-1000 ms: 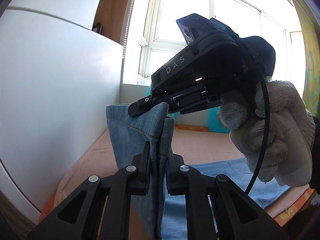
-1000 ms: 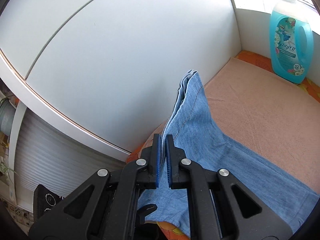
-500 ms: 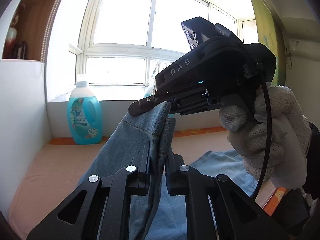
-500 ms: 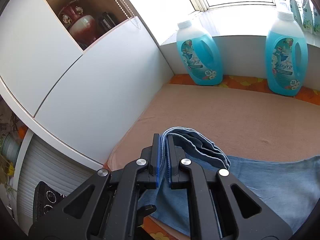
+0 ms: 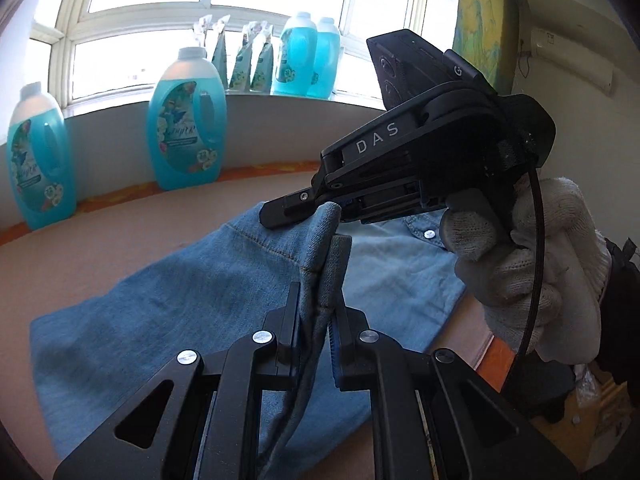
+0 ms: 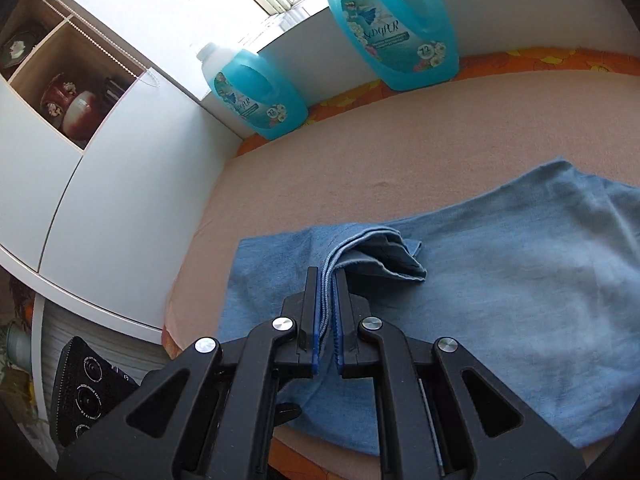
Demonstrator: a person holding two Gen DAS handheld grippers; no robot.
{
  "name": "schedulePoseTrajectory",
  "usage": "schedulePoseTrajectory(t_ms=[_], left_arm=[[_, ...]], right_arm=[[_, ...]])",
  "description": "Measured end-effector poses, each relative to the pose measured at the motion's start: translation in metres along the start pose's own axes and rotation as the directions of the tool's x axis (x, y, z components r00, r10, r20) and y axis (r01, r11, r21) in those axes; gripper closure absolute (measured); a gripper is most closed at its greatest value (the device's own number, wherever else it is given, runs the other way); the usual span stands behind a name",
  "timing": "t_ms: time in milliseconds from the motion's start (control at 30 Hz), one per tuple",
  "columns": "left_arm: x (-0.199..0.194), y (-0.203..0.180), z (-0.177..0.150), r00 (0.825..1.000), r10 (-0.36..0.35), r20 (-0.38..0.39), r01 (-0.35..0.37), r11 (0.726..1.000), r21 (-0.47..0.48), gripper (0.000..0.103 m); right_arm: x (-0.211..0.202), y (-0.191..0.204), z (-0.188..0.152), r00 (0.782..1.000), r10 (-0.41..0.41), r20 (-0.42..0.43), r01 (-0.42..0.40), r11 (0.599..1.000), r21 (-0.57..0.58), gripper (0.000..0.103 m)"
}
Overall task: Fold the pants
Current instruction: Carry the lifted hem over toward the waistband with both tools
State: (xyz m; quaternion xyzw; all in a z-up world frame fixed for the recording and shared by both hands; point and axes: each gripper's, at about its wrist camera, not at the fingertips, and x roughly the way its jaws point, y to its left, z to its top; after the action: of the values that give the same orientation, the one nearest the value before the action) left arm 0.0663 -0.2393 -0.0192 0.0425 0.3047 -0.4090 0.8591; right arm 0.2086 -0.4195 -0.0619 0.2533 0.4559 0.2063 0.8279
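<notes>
Light blue denim pants [image 5: 160, 312] lie on a peach-covered surface [image 6: 360, 152], with their hem end lifted and carried over the rest. My left gripper [image 5: 319, 304] is shut on one corner of the hem. My right gripper [image 6: 327, 292] is shut on the other corner; it also shows in the left wrist view [image 5: 304, 210], held by a white-gloved hand [image 5: 520, 256]. The pants [image 6: 500, 288] spread flat to the right under the raised hem. A metal waist button [image 5: 429, 234] shows beyond the hem.
Two large blue detergent bottles [image 6: 260, 92] [image 6: 396, 20] stand at the back edge by the window. More bottles and pouches [image 5: 304, 60] sit on the sill. A white cabinet [image 6: 100, 168] with an open shelf borders the left side. The surface's front edge [image 6: 280, 452] is close.
Both grippers have swung the hem from near the white cabinet over toward the waist end and lowered it. The views turned from the cabinet toward the window and bottles.
</notes>
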Motion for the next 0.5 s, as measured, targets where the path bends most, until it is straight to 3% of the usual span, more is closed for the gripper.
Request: schedulePoseTrajectory(t_ms=[133, 167, 267, 400, 500], left_arm=[[0.007, 0.0, -0.015, 0.996, -0.035, -0.085, 0.033, 0.999, -0.032, 0.094], [0.005, -0.001, -0.016, 0.996, -0.032, -0.085, 0.029, 0.999, -0.029, 0.094], [0.003, 0.008, -0.018, 0.997, -0.029, -0.078, 0.026, 0.999, -0.038, 0.094], [-0.004, 0.013, -0.02, 0.998, -0.014, -0.054, 0.012, 1.0, -0.027, 0.094], [-0.006, 0.015, -0.021, 0.999, -0.014, -0.053, 0.012, 1.0, -0.027, 0.094]], right_arm=[[0.006, -0.038, -0.023, 0.999, 0.043, -0.009, -0.042, 0.993, 0.108, 0.094], [0.006, -0.046, -0.026, 0.998, 0.063, -0.005, -0.062, 0.989, 0.137, 0.088], [0.007, -0.067, -0.03, 0.996, 0.086, 0.024, -0.089, 0.975, 0.205, 0.045], [0.015, -0.078, -0.025, 0.974, 0.226, 0.028, -0.224, 0.929, 0.296, 0.043], [0.029, -0.068, -0.014, 0.958, 0.285, -0.018, -0.267, 0.917, 0.295, 0.042]])
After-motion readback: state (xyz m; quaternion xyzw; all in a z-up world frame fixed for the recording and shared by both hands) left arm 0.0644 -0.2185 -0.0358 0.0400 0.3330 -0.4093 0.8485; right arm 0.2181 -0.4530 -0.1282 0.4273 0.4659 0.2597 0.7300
